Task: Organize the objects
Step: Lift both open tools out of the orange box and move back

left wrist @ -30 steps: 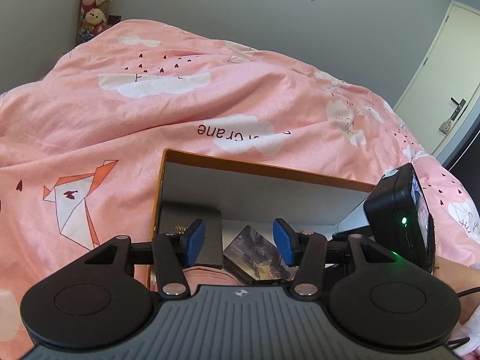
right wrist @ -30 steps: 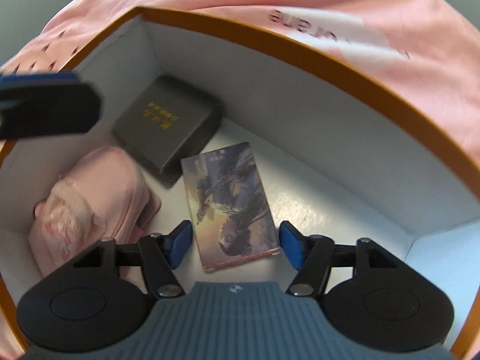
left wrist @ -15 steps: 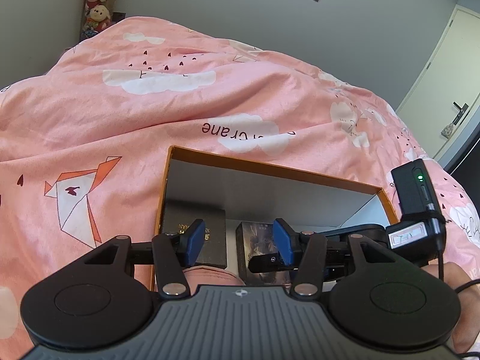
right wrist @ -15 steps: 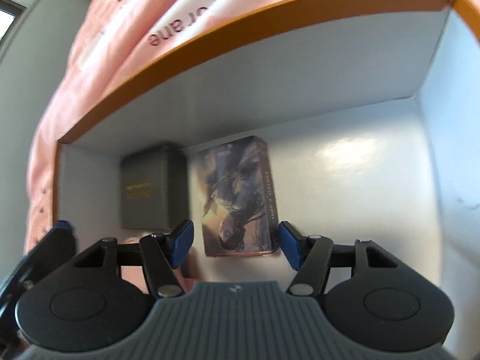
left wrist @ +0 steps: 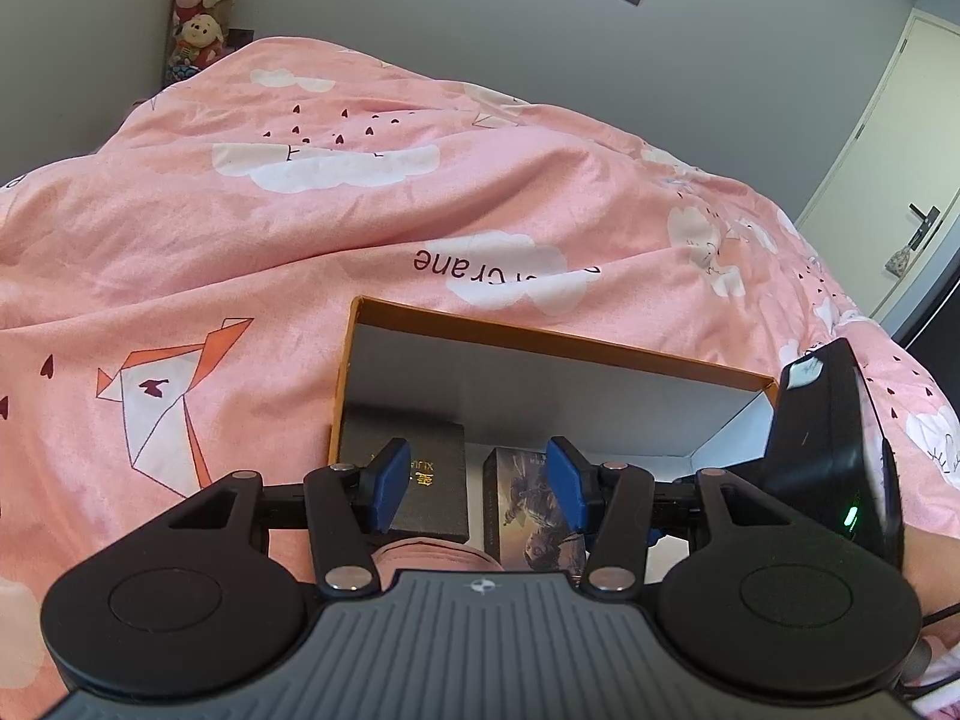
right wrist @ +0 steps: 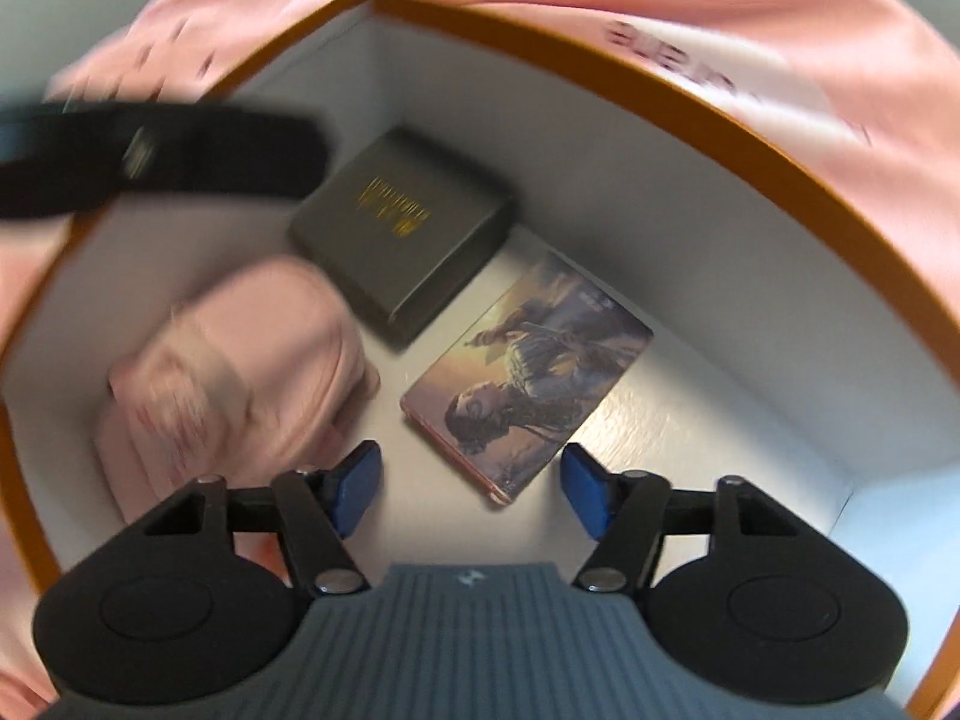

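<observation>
Right tongs [right wrist: 468,489] — closing, empty — now farther above the picture card [right wrist: 528,378].

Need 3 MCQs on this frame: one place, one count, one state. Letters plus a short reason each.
1. Where does the dark box lie?
A. in the orange-rimmed box's corner
B. on the blanket
C. on the illustrated box
2. How many things lie in the orange-rimmed box?
A. one
B. three
C. five
3. What does the right gripper hold?
A. the pink pouch
B. the illustrated box
C. nothing

1 A: it sits against the white walls' corner.
2 B: dark box, illustrated box, pink pouch.
3 C: the jaws are closing, with nothing between the pads.
</observation>
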Demonstrator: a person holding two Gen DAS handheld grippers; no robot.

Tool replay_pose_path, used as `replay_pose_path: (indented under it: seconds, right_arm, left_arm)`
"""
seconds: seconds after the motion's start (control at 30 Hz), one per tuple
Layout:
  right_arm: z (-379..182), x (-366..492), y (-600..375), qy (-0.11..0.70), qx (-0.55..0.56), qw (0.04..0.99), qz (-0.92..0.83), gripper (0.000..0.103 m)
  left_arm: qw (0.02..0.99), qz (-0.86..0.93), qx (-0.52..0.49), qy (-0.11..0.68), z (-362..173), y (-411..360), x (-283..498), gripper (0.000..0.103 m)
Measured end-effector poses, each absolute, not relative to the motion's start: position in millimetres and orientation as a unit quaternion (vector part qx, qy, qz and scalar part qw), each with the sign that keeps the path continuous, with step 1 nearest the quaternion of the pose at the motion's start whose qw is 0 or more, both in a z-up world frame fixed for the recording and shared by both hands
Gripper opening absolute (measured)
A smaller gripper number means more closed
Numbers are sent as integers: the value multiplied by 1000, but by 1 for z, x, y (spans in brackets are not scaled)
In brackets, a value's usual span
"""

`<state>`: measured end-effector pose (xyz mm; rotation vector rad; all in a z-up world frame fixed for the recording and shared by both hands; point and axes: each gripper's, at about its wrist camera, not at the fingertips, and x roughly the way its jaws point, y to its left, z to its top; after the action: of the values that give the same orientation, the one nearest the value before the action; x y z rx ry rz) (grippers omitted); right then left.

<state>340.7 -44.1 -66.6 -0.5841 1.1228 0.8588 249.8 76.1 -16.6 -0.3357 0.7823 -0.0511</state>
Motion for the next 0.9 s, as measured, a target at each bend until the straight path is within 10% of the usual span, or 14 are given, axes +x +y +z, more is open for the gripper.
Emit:
replay_pose_path:
  seconds: [0.13, 0.9]
  right_arm:
    - [-72, 338, -38, 485, -314, 717, 389, 43]
    - [-53, 335, -34, 430, -343, 720, 424, 35]
  left_arm:
    - [914, -25, -161, 372, -17, 81, 249, 58]
    - [919, -34, -167, 356, -3, 76, 239, 58]
